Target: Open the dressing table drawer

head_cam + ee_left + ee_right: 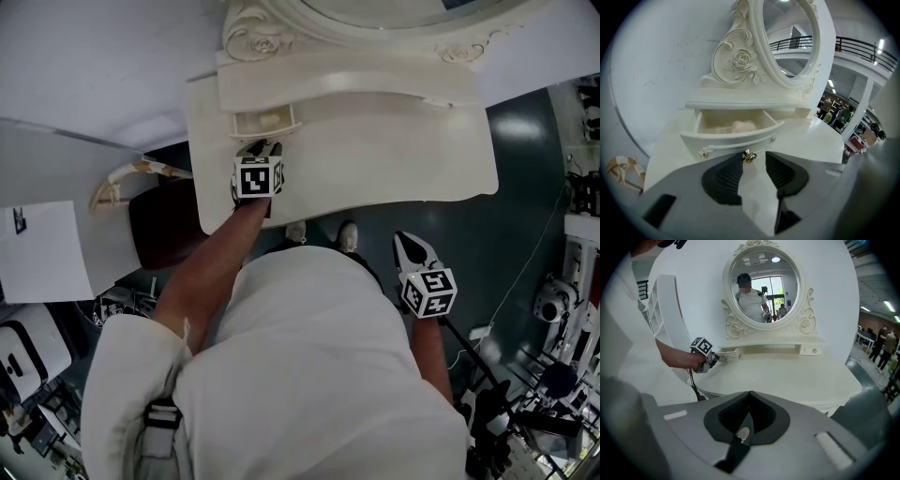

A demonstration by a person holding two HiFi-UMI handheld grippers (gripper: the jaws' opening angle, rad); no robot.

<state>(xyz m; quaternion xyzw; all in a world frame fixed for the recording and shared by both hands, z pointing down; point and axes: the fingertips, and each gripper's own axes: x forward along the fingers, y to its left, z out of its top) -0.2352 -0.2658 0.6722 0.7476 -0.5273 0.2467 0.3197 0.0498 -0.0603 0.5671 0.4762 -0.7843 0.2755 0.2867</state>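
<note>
Drawer [733,138] was seen pulled out at the left end of the dressing table [403,159], under the mirror [761,287] shelf. Left gripper [754,158] jaws were spread wide, with the brass knob [749,156] between the tips, unclamped. Right gripper [749,397] jaws were closed together, empty, held off the table's near edge.
</note>
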